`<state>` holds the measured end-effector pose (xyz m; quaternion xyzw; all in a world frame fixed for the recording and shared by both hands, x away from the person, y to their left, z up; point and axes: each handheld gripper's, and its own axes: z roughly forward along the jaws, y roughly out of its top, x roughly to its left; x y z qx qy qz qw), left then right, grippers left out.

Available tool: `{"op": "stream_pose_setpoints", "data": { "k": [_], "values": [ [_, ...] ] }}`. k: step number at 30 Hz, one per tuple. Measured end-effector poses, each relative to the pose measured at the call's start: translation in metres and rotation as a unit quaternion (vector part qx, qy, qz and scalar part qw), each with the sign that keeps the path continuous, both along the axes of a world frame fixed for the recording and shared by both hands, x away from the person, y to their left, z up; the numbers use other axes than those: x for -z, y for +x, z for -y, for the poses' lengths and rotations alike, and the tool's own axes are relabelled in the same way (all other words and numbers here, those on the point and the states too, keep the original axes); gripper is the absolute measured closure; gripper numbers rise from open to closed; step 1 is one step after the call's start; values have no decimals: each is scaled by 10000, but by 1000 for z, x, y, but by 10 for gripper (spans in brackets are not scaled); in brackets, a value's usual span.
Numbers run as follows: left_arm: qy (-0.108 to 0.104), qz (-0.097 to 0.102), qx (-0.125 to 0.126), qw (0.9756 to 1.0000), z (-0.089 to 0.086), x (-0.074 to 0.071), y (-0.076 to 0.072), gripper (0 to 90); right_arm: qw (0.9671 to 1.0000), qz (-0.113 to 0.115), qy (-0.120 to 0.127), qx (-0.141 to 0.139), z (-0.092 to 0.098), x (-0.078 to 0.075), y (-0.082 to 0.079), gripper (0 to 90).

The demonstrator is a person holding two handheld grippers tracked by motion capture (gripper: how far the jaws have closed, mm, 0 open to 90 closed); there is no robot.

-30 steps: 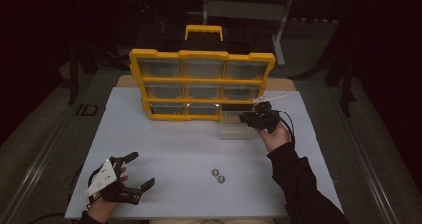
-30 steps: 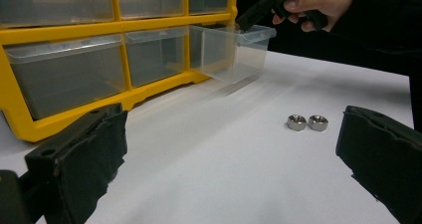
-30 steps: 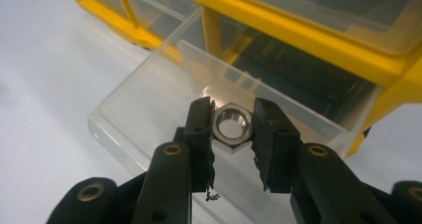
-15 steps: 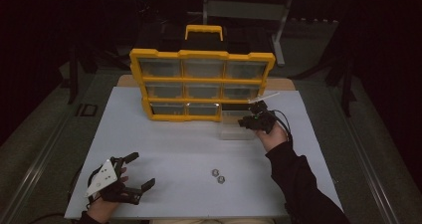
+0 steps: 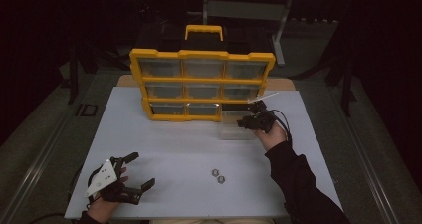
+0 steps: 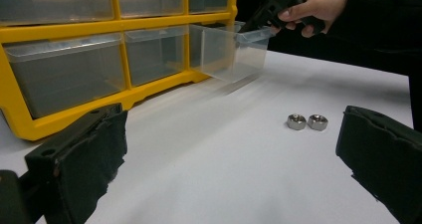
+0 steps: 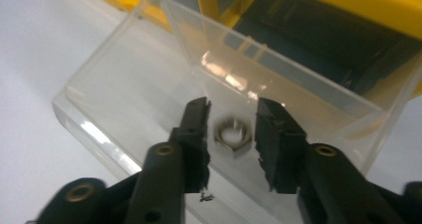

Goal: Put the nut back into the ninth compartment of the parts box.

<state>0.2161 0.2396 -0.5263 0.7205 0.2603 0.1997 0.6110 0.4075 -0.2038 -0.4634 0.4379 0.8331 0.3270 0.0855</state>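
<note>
The desk [image 5: 164, 149] has a white top and stands in a dark room. At its far side a yellow drawer cabinet [image 5: 201, 84] stands upright, with three rows of clear drawers and a yellow handle on the top. The bottom right place of the cabinet is open, because its drawer is out.

That clear drawer [image 5: 236, 131] sits on the desk just in front of the cabinet, a little to the right, with its open side up. In the left gripper view the same drawer [image 6: 226, 50] stands beside the yellow frame, and the person's right hand [image 5: 271, 134] is at its far edge.

The right gripper [image 5: 250, 122] hangs over the drawer and points down into it. Its jaws have just been opening. In the right gripper view the right gripper [image 7: 231, 134] has a nut [image 7: 232, 133] between the two black jaws, above the inside of the drawer. There is a small gap on each side of the nut, so the jaws do not press it; they are apart. I cannot tell whether the nut lies on the drawer floor or is in the air.

The left gripper [image 5: 133, 170] rests at the near left corner of the desk, in the person's left hand [image 5: 107, 194]. Its jaws stand wide apart and nothing is between them.

Two more nuts [image 5: 218, 176] lie side by side on the desk, touching, near the front edge and well apart from both grippers.
</note>
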Motion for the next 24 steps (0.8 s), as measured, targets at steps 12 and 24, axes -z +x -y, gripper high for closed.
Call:
{"op": "stream_pose_setpoints", "data": {
  "k": [12,24],
  "values": [
    [1,-12,-3,10000,0,0,0,0,9999,146,-15,9,-1,-22,-6,382],
    [-7,-27,-2,10000,1,0,0,0,9998,134,-2,-167,-7,-41,-16,160]
  ]
}}
